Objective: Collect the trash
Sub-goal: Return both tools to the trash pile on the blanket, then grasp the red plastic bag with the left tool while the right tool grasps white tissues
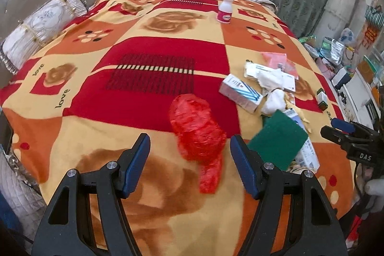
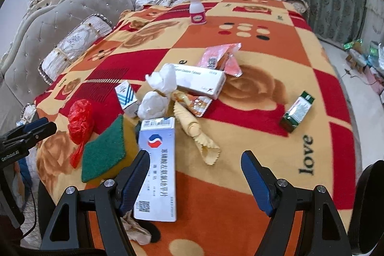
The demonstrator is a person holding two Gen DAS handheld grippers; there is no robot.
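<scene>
A crumpled red plastic bag (image 1: pixel 196 131) (image 2: pixel 80 121) lies on the patterned blanket (image 1: pixel 120 52), just ahead of my open left gripper (image 1: pixel 190 137) and between its jaws without touching them. To its right sits a pile: a green scouring sponge (image 1: pixel 278 138) (image 2: pixel 105 152), white tissue wads (image 2: pixel 156 104), a blue-striped box (image 1: pixel 240 92), a long white box (image 2: pixel 199 80) and pink wrappers (image 2: pixel 220 59). My right gripper (image 2: pixel 195 152) hangs open above the blanket. A white medicine box (image 2: pixel 158 160) lies beside its left finger (image 2: pixel 136 174). Each gripper shows at the edge of the other's view.
A small green box (image 2: pixel 297 112) lies apart at the right. A white bottle with a pink label (image 1: pixel 225 7) stands far back. Pillows (image 1: pixel 43 25) line the left and rear edges. Beyond the blanket's right edge the floor holds clutter (image 1: pixel 336 52). Green curtains hang behind.
</scene>
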